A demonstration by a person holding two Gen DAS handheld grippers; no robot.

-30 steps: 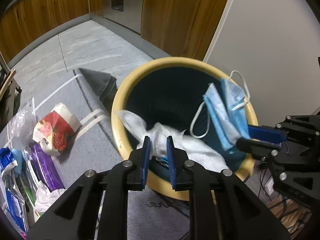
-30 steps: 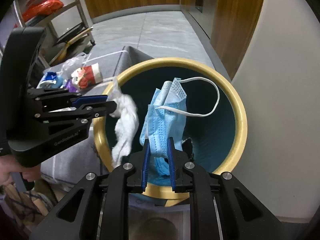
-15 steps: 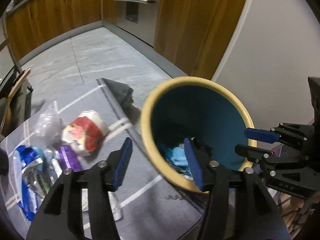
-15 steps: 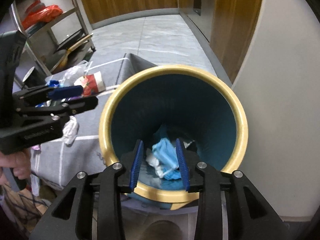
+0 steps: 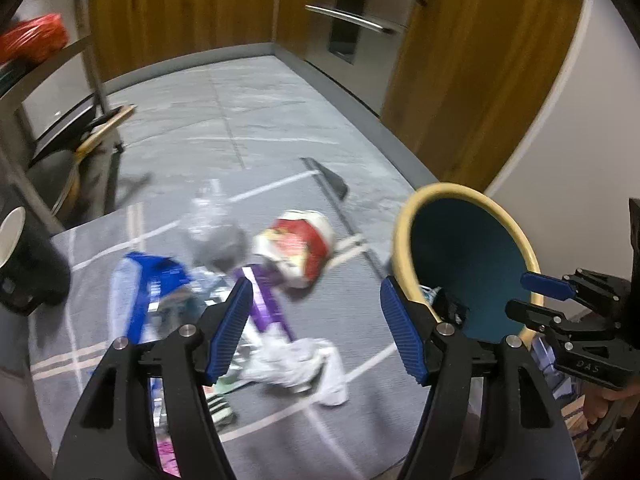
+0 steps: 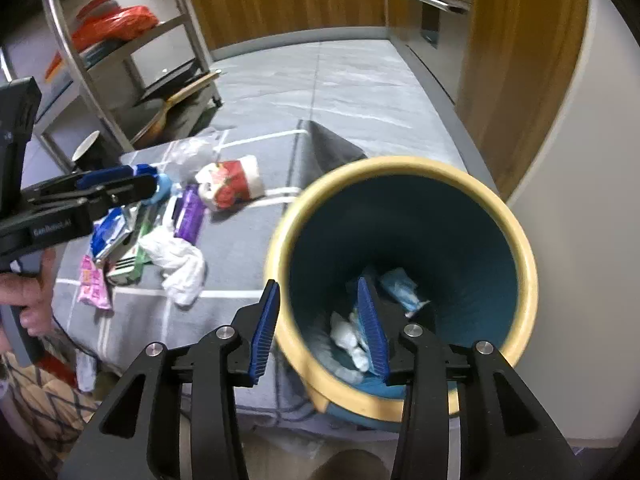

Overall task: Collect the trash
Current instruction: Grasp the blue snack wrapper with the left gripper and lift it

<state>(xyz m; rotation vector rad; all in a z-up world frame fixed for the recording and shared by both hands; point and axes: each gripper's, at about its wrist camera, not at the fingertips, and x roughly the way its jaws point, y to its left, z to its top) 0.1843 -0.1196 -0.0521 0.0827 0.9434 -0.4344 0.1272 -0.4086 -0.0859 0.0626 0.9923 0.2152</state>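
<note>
Jaws on my left gripper (image 5: 316,330) and right gripper (image 6: 318,328) opening empty, crumpled white cloth (image 5: 298,366) just beyond left, so I'd drop straight, pinch its bunched middle, skip wrappers.

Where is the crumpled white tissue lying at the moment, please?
The crumpled white tissue lies on the grey mat, left of the bin, just below the purple packet.
</note>
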